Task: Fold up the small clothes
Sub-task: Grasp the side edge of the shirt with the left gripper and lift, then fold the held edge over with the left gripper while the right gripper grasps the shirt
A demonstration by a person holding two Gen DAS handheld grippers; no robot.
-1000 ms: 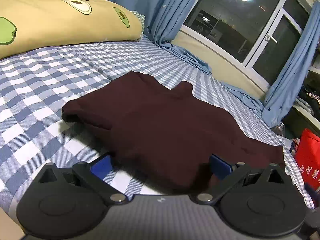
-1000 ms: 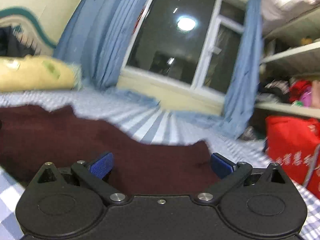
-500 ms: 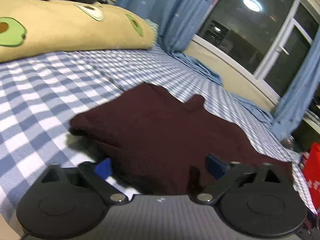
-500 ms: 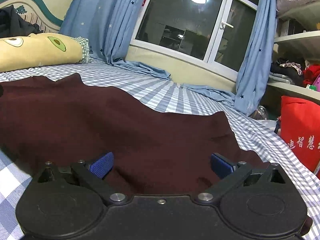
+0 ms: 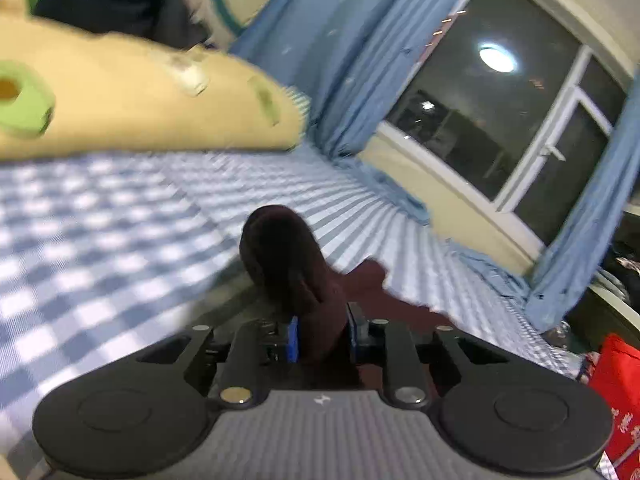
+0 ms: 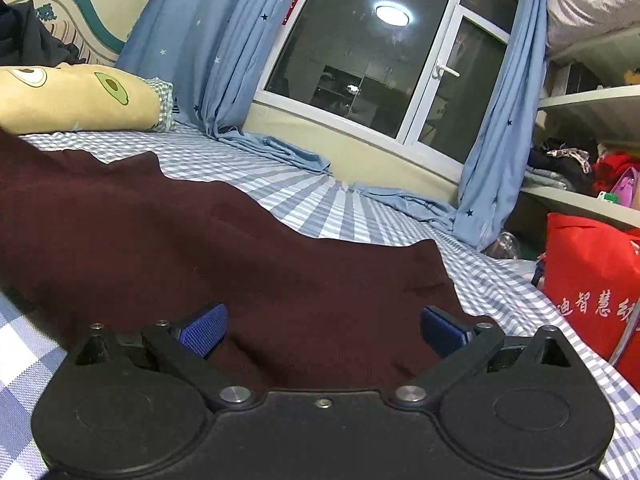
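Note:
A dark maroon garment lies spread on the blue-and-white checked bed sheet. In the left wrist view my left gripper is closing its jaws, and the blue pads pinch a bunched fold of the maroon garment, which stands up off the sheet. In the right wrist view my right gripper stands open and low over the near edge of the garment. Cloth lies between its blue pads, and they do not press on it.
A yellow avocado-print pillow lies at the head of the bed, with dark clothes behind it. Blue star curtains hang by a dark window. A red bag and cluttered shelves stand to the right.
My left gripper's jaws have closed onto the garment's edge and lifted it, bunching the cloth upward. My right gripper has stayed open over the garment's near edge.

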